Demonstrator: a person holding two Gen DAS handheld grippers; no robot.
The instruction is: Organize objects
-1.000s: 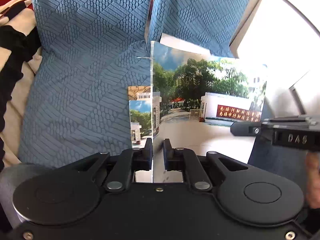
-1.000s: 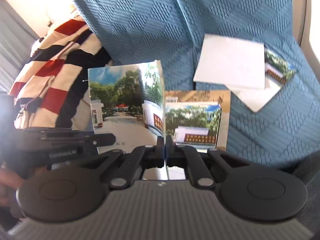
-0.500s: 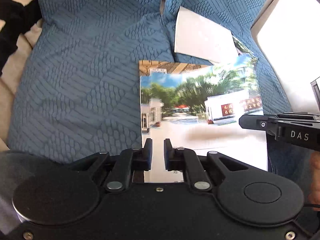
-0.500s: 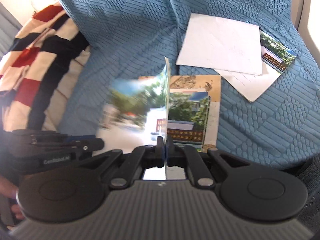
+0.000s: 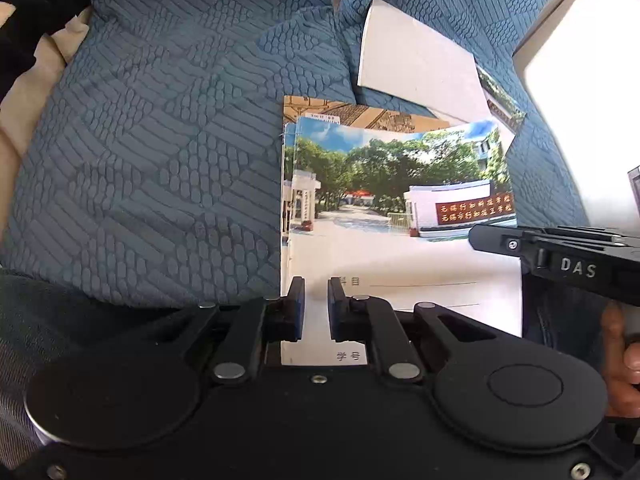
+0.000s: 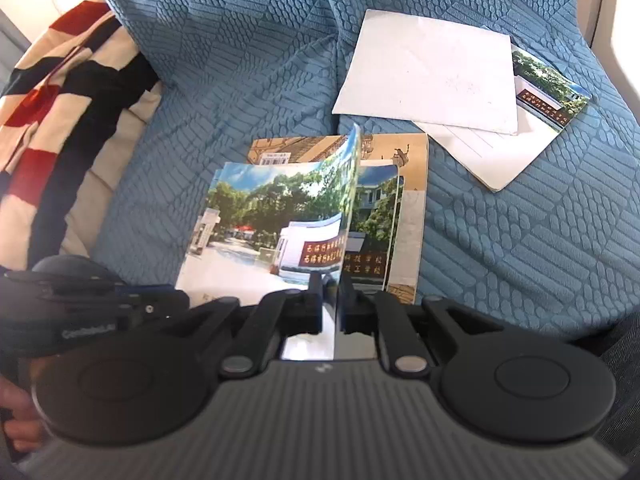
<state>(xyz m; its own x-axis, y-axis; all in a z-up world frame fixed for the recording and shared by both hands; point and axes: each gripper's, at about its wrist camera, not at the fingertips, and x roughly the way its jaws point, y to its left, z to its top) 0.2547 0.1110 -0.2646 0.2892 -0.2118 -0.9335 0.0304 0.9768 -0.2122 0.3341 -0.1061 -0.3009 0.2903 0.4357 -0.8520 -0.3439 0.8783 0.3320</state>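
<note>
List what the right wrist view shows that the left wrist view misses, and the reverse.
Right wrist only: the striped blanket, and the top booklet's right edge curling up between the right gripper's fingers, its jaws having just been opening.
Left wrist only: the printed blank lines on that booklet's white lower part, and the left gripper's jaws slightly apart.
Both: the blue textured fabric, the tan booklet underneath, the white sheet lying on another booklet.
</note>
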